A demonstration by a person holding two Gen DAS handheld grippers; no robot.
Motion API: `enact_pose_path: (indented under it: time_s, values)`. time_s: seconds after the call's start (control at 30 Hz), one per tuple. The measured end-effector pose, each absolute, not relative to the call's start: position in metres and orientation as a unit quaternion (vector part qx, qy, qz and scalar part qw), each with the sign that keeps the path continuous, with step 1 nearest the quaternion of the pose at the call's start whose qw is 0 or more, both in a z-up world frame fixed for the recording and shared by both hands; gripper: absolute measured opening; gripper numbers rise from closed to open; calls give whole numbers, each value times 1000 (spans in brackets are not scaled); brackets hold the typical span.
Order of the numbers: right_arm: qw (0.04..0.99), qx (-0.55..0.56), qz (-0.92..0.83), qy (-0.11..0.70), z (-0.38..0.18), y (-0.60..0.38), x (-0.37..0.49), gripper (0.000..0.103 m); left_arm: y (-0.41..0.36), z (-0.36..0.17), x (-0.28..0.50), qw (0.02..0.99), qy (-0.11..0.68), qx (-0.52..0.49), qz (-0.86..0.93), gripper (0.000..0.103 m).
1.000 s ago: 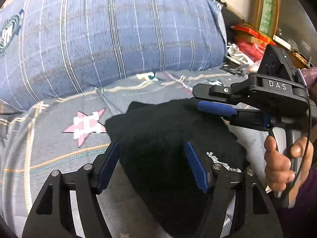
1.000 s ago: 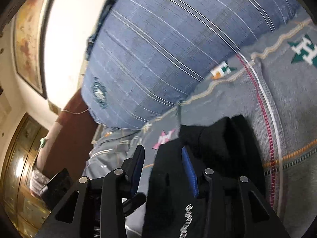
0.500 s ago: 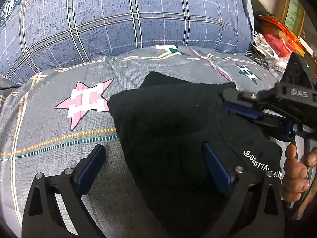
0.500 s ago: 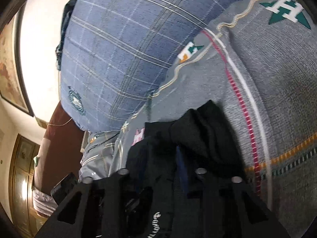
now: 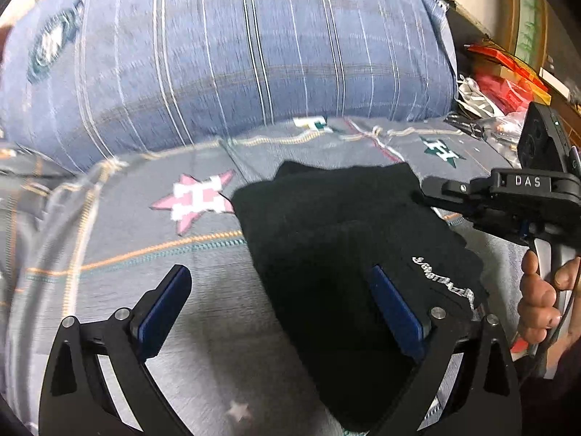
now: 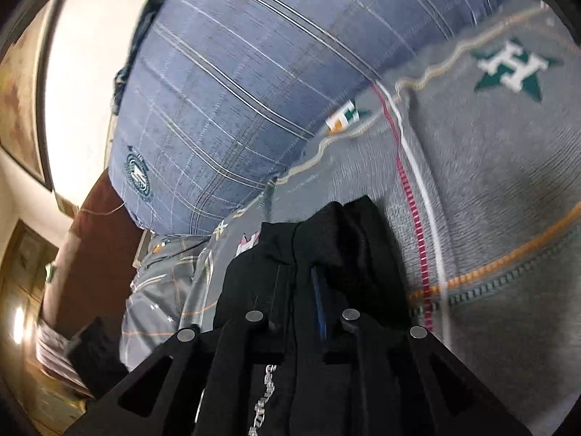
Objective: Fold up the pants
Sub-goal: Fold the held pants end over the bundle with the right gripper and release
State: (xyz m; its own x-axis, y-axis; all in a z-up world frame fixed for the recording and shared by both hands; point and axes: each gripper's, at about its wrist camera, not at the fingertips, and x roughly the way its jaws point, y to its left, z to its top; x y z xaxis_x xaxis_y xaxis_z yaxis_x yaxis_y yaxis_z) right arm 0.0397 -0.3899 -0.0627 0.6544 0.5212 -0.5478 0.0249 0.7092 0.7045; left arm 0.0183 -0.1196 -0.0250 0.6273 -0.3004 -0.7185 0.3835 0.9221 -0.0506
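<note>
Black pants [image 5: 326, 236] with white lettering lie folded in a bundle on a grey patterned bedspread [image 5: 145, 254]. My left gripper [image 5: 279, 305] is wide open just above the bed; its right finger [image 5: 395, 309] is over the black cloth and its left finger [image 5: 163, 305] is over bare bedspread. My right gripper [image 5: 432, 190] comes in from the right at the bundle's far right edge. In the right wrist view its jaws [image 6: 301, 290] pinch a fold of the pants [image 6: 345, 239] and are just beginning to open, with cloth still between them.
A large blue plaid pillow [image 5: 236, 54] fills the back of the bed. Red packets and loose clutter [image 5: 501, 83] sit at the far right. A person's hand [image 5: 537, 298] holds the right gripper's handle. A framed picture [image 6: 21, 109] hangs on the wall at left.
The left gripper's jaws spread from half open to wide open, off the pants. The right gripper's jaws closed on a fold of the black cloth. Both views shifted a little.
</note>
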Motion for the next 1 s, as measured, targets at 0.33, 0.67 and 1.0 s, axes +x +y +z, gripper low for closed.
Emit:
enact_pose_path:
  time_s: [0.33,0.67,1.0]
  values:
    - [860,259,123,423,-59,-369,15,16,-120,-40,6,903,402,67,-139,100]
    - [847,253,120,451,-74,-371,24,13,-125,-52,6,902,404,69,-136,102]
    - [856,213,117,457,-67,-361,26,14,-126,-54,9,900,412,67,-125,103]
